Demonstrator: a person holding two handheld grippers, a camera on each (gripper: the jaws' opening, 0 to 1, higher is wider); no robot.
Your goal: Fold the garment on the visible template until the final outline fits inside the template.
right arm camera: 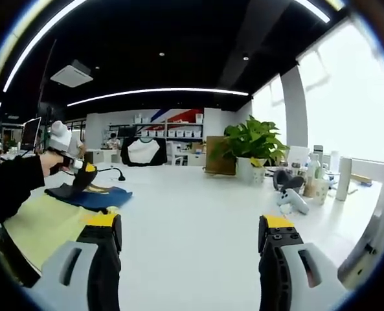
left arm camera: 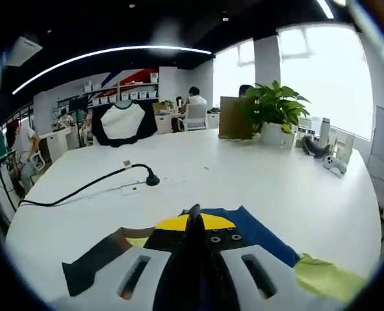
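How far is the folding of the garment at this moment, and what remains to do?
In hand: the left tool is shut on the dark blue, black and yellow garment, holding a part up above the pale yellow template sheet. The right tool is open and holds nothing. Left: laying the fold down and checking the outline fits the template; I see no finished fold yet.

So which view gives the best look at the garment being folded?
The right gripper view: the garment lies across the white table, with the left tool pinching its blue end. The left gripper view is too close: the garment appears in patches of blue, yellow and brown, partly hidden behind the closed tool.
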